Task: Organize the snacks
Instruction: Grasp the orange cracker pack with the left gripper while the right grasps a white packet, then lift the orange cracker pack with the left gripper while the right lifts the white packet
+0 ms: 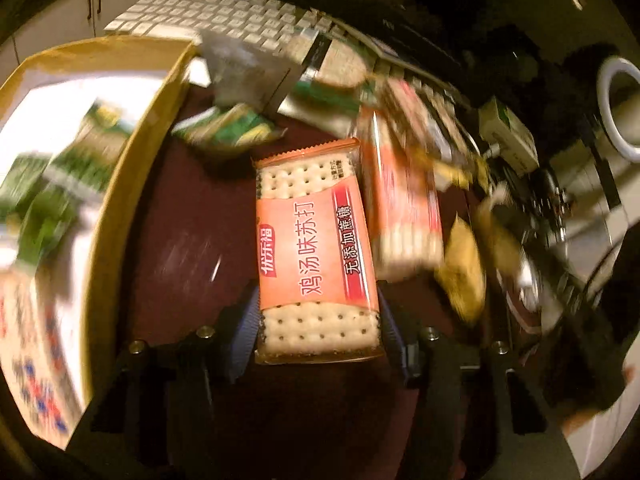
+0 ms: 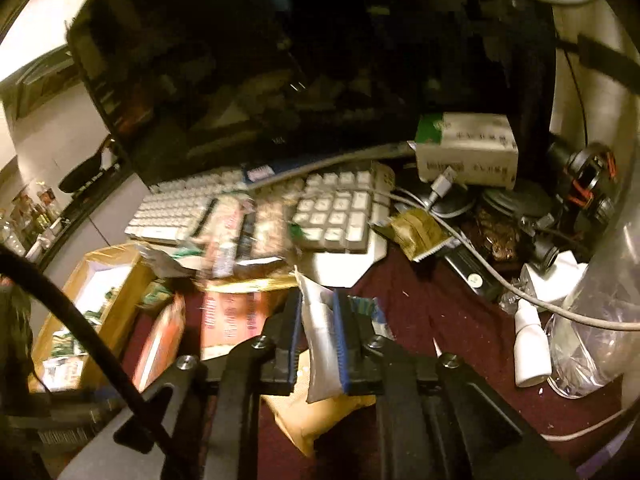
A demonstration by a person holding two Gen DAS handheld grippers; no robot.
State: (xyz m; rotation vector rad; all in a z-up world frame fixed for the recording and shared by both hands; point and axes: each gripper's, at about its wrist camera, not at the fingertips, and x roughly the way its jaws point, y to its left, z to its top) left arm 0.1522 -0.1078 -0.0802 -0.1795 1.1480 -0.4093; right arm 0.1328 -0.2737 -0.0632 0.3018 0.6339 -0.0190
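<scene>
— What's printed on the cracker pack (image 1: 316,248) in the left gripper (image 1: 316,332)?

— An orange band with 鸡汤味苏打 in red, 无添加蔗糖 on a dark red strip beside it, and a brand patch I can't read with certainty. Clear ends show the dotted crackers.

— Which way does it lie?

— Long axis straight out along the fingers, near end between the blue pads (image 1: 244,340), which touch both its sides; far end pointing at the white keyboard (image 1: 224,12). It sits over the dark red cloth (image 1: 180,240).

— How many of those?

— Two that I can count: a second orange pack (image 1: 404,208) just right of it, blurred. Green packets (image 1: 60,172) lie in the cardboard box (image 1: 120,184) at left — too smeared to count.

— And the right gripper (image 2: 318,344)?

— Its pads are pinched on a white sachet (image 2: 320,340), standing roughly upright along the fingers. No lettering legible on it. A yellow-tan bag (image 2: 320,420) lies beneath.
</scene>
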